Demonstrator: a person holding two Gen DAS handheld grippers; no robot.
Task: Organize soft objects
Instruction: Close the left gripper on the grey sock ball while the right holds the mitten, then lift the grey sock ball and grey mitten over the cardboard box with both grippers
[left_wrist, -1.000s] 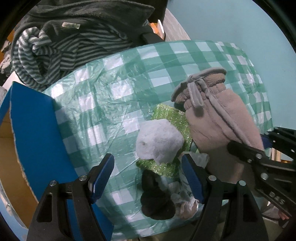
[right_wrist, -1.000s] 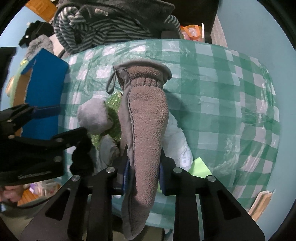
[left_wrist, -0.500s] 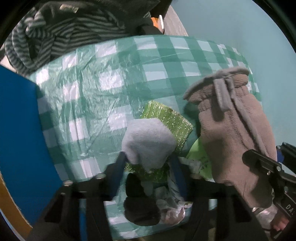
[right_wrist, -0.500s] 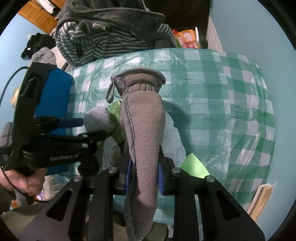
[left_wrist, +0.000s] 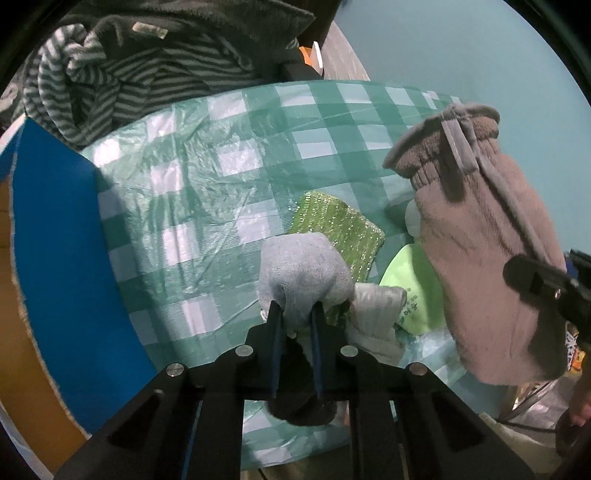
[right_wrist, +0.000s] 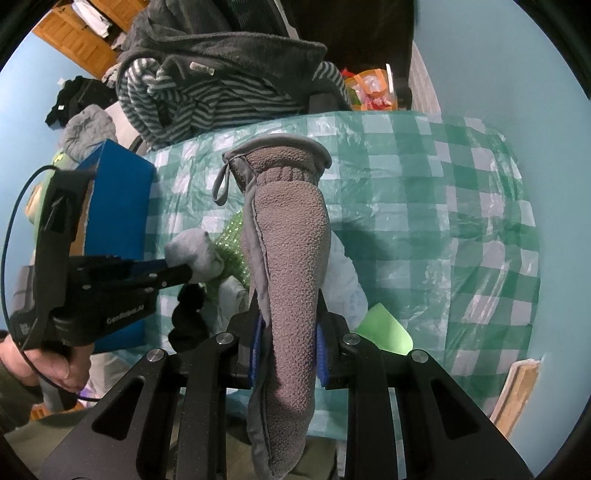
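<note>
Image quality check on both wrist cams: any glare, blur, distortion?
Left wrist: sharp, glare patches on the plastic checked tablecloth, dark fisheye corners; left gripper casts shadow below. Right wrist: sharp, strong barrel bend at the table edges, brown mitten well lit in right gripper.

A taupe-grey fleece mitten (right_wrist: 291, 258) showed between the right gripper's blue pads (right_wrist: 320, 350). Ahead of the left gripper's fingers sat a pale grey sock (left_wrist: 303, 273), a glittery lime-green cloth (left_wrist: 340, 225) and a green-and-white checked tablecloth (left_wrist: 207, 173); to its left, a blue box (left_wrist: 55, 236); beyond, grey-and-white striped clothing (left_wrist: 122, 77).
</note>
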